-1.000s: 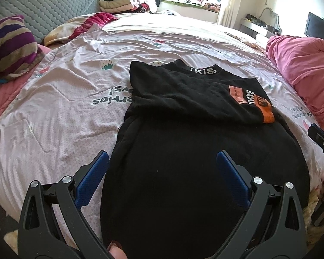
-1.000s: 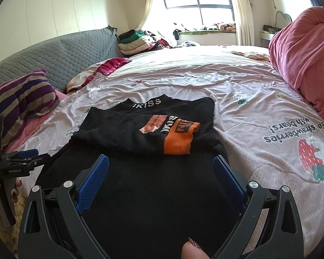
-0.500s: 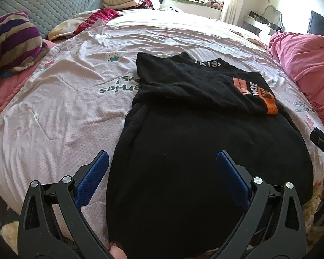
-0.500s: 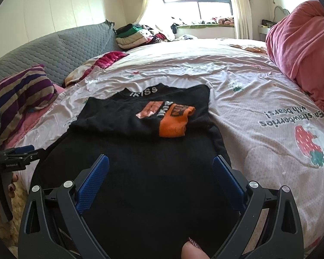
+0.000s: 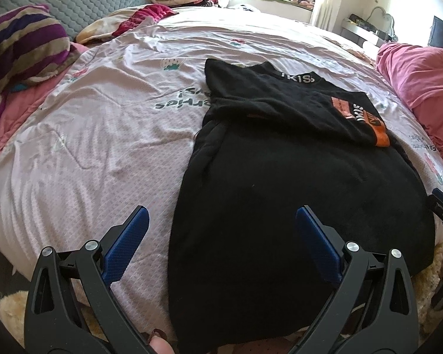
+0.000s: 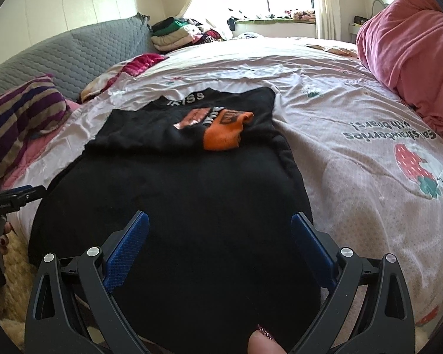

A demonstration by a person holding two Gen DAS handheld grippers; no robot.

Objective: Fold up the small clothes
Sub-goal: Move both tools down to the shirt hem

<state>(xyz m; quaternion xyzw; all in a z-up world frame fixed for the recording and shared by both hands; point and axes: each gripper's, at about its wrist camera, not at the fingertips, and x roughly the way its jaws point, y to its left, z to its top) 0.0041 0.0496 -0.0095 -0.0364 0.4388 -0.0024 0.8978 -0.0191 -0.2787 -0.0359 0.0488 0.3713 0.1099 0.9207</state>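
On the far left, a striped pillow (image 5: 23,47) in purple and beige lay against the grey quilted headboard (image 6: 73,56). Beside it, further away, a red and cream cloth (image 5: 138,19) was crumpled on the bed, and a pile of folded clothes (image 6: 174,34) stood near the window.

The pale pink bedsheet (image 5: 103,135), printed with strawberries and some words, covered the whole bed. In the middle of it the black garment (image 5: 295,194) lay flat, its near hem reaching the near edge of the bed. Its upper part was folded down over the body, so the collar with white letters (image 6: 189,98) sat at the far end and the orange patch (image 6: 224,134) lay on top, toward the right side of the fold.

The left gripper (image 5: 221,227) hung over the near left edge of the garment with its blue fingers (image 5: 127,244) spread wide and nothing between them; one finger was above the sheet, the other above the black cloth. The right gripper (image 6: 220,231) was over the near right part of the garment, also spread wide and holding nothing. Whether either touched the cloth could not be told.

On the far right a pink blanket (image 6: 413,50) was heaped on the bed.
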